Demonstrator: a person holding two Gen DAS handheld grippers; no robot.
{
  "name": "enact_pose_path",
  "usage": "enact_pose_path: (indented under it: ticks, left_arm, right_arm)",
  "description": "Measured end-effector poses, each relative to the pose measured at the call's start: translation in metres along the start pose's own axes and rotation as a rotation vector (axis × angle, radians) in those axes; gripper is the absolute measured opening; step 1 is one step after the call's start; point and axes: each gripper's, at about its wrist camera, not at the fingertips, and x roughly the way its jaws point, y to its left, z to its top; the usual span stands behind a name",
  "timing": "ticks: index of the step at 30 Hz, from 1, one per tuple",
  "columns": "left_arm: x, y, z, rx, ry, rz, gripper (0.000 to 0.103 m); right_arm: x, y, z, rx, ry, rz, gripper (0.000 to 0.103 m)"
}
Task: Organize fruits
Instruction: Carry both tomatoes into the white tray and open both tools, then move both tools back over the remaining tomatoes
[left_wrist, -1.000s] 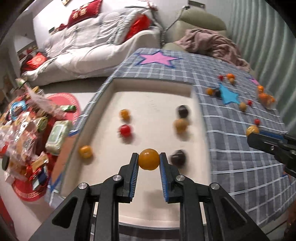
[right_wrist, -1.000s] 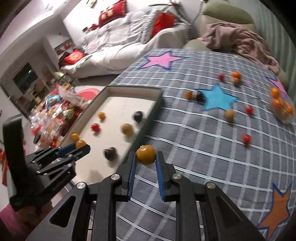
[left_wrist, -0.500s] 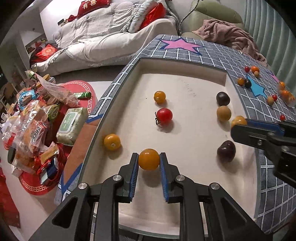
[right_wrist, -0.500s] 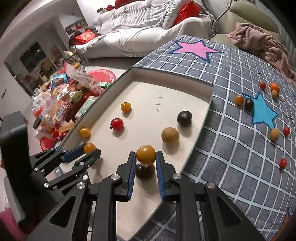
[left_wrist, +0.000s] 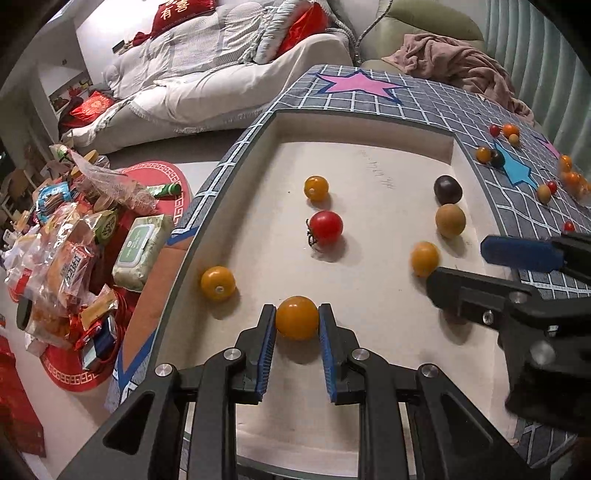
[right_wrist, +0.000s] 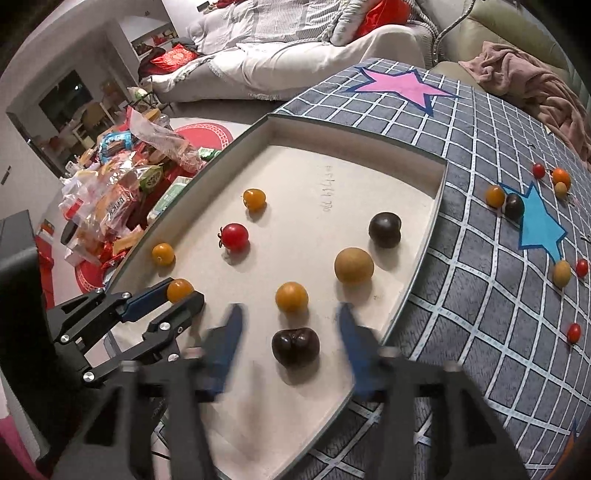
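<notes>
Small round orange tomato (left_wrist: 296, 317) sat clamped between left gripper (left_wrist: 296, 320) pads, low over shallow beige tray (right_wrist: 424, 236). Right gripper (right_wrist: 290, 325) jaws were opening, a second orange tomato (right_wrist: 291, 296) loose on tray floor between them. Best release: lower first, part pads slowly, clear of dark plum tomato (right_wrist: 295, 346) to avoid rolling.

Soft indoor light from overhead; fruit in the tray (left_wrist: 369, 122) casts short shadows toward six o'clock. Fisheye bending darkens every corner. The right gripper (right_wrist: 290, 326) is motion-blurred, its jaws opening.
</notes>
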Motion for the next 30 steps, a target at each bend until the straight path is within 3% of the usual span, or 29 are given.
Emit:
enact_pose_path:
  ticks: [2,3,5,7,12,19,30]
  left_arm:
    - [0.0,0.0,0.0,0.001,-0.001,0.001,0.03]
    - [0.0,0.001,0.0,0.001,-0.002,0.004,0.061]
    - [-0.006,0.003,-0.001,-0.018,-0.036,0.011,0.095]
    - [-0.014,0.002,-0.001,-0.015,-0.083,0.009,0.095]
    - [-0.016,-0.002,0.002,0.006,-0.072,0.025,0.095]
    - [-0.025,-0.009,0.006,0.012,-0.072,0.027,0.095]
    - [-0.06,-0.055,0.031,0.079,-0.123,-0.047,0.095]
  right_arm:
    - [-0.002,0.001,0.001,-0.003,-0.004,0.0,0.065]
    - [-0.003,0.001,0.001,-0.001,-0.009,0.001,0.065]
    - [-0.006,0.0,0.001,0.003,-0.015,0.005,0.067]
    - [-0.01,0.0,0.001,0.005,-0.025,0.009,0.072]
    - [-0.021,-0.003,0.001,0.018,-0.051,0.025,0.08]
    - [-0.043,-0.016,-0.001,0.033,-0.096,0.002,0.103]
    - [-0.089,-0.104,-0.023,0.187,-0.17,-0.067,0.103]
